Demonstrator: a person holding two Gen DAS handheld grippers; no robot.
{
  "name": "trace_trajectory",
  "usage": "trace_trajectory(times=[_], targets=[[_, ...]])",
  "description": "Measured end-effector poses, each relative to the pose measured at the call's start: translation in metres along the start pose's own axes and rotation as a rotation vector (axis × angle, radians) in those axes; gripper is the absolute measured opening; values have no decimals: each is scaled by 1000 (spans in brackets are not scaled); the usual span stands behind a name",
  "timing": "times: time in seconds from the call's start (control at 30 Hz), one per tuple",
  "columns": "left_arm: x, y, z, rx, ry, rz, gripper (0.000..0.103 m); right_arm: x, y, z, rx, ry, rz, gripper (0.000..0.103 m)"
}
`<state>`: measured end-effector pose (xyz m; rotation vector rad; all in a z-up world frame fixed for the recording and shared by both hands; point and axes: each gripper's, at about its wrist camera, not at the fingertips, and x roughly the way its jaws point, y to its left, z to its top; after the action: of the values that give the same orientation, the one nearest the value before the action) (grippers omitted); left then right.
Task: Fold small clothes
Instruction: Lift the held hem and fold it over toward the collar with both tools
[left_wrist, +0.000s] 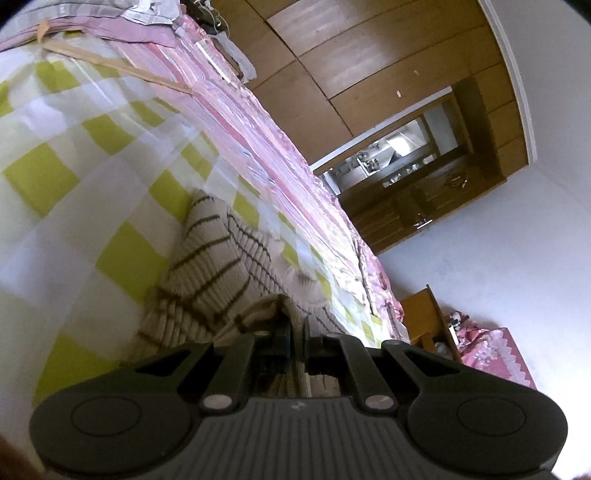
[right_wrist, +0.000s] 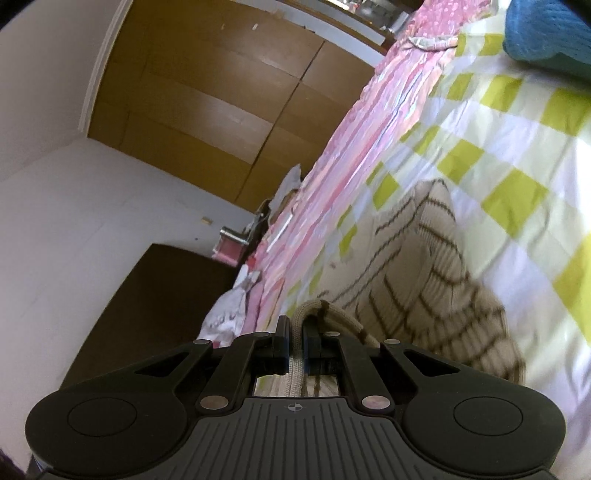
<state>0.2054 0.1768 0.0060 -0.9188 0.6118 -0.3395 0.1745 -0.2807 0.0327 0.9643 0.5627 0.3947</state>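
A bed with a green-and-white checked sheet (left_wrist: 74, 177) filled both views, a pink striped quilt (left_wrist: 236, 122) lay along the sheet's far edge, and a brown wooden wardrobe (right_wrist: 207, 107) and white wall stood beyond the quilt. No readable writing (motion blur). The beige striped knit sweater (left_wrist: 214, 258) lay on the sheet, its long axis running away from the grippers towards the quilt. The left gripper (left_wrist: 295, 339) and right gripper (right_wrist: 295, 339) each pinched a near edge of it, jaws narrow.

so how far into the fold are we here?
Done: both grips taken. In hand: left gripper and right gripper each pinch an edge of the striped knit sweater, lifting it off the checked bedspread. Left: no finished fold visible yet.
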Motion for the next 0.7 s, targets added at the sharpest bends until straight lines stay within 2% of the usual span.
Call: trace_trajectory(times=[0.3,0.47,0.7], targets=[[42,3,24,9,-12,10,12,37,-16,32,6,-32,-11,7],[49,5,31,16,-22,23,12,55,-19,43,6,-48,-29,6],[52,-1,47,55,-79,12,12,65,-11,57,-24,-104,-3,6]])
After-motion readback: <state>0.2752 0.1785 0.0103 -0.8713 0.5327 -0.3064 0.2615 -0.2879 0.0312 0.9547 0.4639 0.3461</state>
